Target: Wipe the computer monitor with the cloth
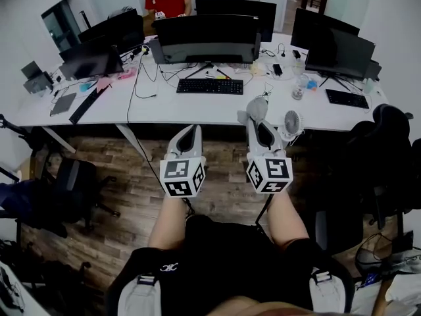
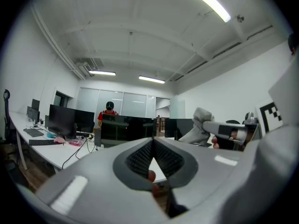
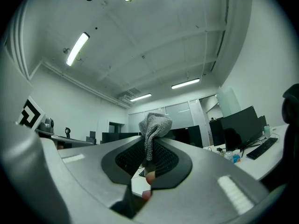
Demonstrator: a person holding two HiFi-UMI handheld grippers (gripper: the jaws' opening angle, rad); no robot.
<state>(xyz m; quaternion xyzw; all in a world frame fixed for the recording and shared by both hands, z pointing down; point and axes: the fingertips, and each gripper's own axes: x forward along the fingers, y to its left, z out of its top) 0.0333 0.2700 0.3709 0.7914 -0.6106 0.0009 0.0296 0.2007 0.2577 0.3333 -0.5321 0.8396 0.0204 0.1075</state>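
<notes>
My right claw [image 3: 149, 158] pinches cloth [image 3: 154, 125], long axis aimed at monitor [image 1: 207, 38] on white bench [image 1: 164, 101]; left claw [image 2: 153, 143] closed, empty.

Bright, even light from ceiling strips [image 2: 205, 1], strips blown out, soft shadows under desks [image 1: 164, 107], heavy fisheye, black vignette in both gripper views, near foreground slightly soft

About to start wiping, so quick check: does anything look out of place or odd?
Nothing stands out. The cloth is bunched and pinched in the right tongs, the left tongs are shut and empty, and the monitor stands upright on the desk, not yet touched.
</notes>
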